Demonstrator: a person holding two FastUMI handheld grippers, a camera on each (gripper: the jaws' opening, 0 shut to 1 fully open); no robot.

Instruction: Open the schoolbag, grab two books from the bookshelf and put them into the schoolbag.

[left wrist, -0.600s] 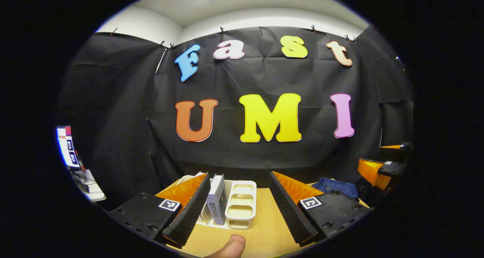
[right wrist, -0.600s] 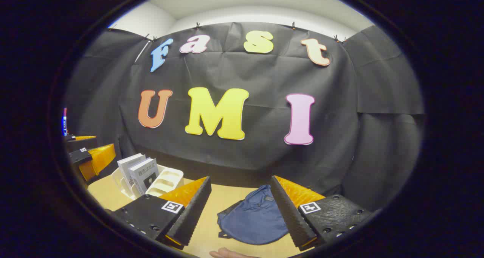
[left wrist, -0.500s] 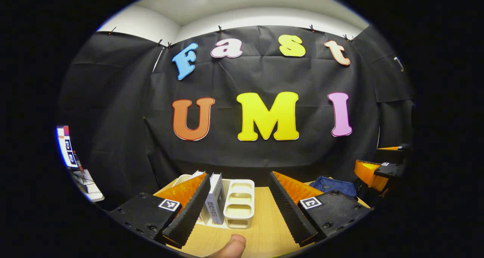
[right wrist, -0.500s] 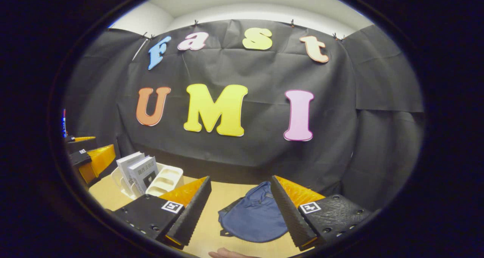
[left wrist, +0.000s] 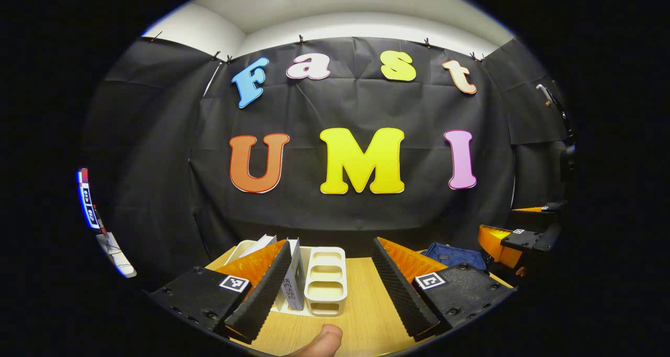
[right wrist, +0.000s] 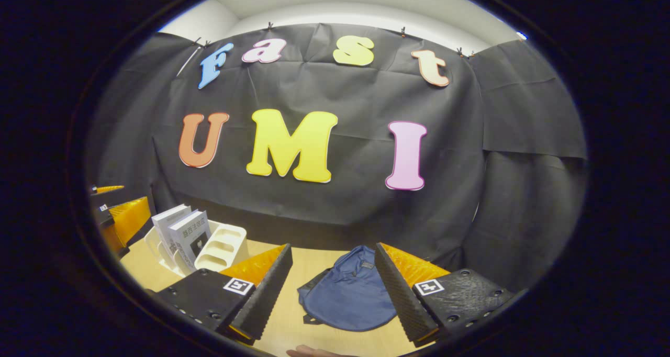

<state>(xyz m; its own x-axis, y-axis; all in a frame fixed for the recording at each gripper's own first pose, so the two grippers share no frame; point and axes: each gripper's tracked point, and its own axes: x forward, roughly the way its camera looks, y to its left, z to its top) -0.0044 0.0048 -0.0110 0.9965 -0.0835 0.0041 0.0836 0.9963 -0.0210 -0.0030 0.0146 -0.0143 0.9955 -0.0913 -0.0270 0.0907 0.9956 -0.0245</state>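
Left gripper view: left gripper (left wrist: pixel 327 289) held above the table (left wrist: pixel 366 315), fingers spread wide, nothing between them.
Right gripper view: right gripper (right wrist: pixel 335 289) likewise wide open and empty, aimed at the schoolbag (right wrist: pixel 348 297).
Schoolbag position: lies flat on the table, directly ahead of the right gripper, not touched by either finger.
Schoolbag condition: appears closed; no gap into the interior is visible.
Bookshelf position: bookshelf (right wrist: pixel 220 244) stands at the left part of the table, well apart from the schoolbag.
Books: 2 books (right wrist: pixel 180 231) stand upright, slightly tilted, side by side in the rack's far slots.
Progress: judged at the start; 0 of 2 books moved, opening step not yet done.
Remaining: open the bag, lift each book, place both inside.
Bag material: soft dark blue fabric, rounded outline, slack and wrinkled; likely to shift or fold when pulled.
Rack material: pale rigid plastic, rounded open compartments, smooth.
Book surfaces: light covers, flat and stiff, printed spines.
Finger surfaces: ribbed, wedge-shaped inner faces.
Table surface: light wood grain, smooth.
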